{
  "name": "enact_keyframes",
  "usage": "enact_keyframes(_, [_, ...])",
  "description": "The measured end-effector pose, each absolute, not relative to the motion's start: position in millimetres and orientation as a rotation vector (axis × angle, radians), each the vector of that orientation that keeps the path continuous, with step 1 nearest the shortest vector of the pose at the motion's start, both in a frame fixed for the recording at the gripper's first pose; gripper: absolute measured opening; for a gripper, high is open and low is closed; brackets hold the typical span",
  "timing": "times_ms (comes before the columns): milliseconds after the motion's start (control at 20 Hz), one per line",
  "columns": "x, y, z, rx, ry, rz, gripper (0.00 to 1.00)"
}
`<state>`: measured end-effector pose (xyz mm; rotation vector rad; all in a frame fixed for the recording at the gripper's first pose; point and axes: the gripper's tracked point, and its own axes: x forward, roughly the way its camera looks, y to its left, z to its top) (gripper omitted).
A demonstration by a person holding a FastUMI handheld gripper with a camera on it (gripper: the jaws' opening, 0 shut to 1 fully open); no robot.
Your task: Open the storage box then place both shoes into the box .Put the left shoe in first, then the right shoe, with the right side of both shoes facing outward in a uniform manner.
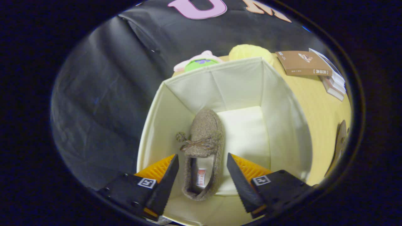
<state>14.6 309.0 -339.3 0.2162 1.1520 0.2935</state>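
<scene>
The tongs (202,161) stand apart above the open storage box (282,125), gripping nothing. Between and just ahead of their fingers a fuzzy brown shoe (203,147) lies on the box floor, toe pointing away, along the left wall. Beyond the box sit a plush toy (198,61), a yellow ball (248,51) and stacked books (311,67) on the table (320,116)

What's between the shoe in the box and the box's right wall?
Only bare box floor between the shoe and right wall, gripper view. The hand-held gripper is open.
</scene>
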Motion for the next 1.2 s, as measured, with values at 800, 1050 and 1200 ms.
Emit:
enact_keyframes(800, [28, 165, -212, 0.005, 0.659, 0.362, 1.00])
enact_keyframes(1050, [25, 83, -209, -0.038, 0.638, 0.276, 1.00])
enact_keyframes(1200, [21, 38, -215, -0.043, 0.645, 0.221, 1.00])
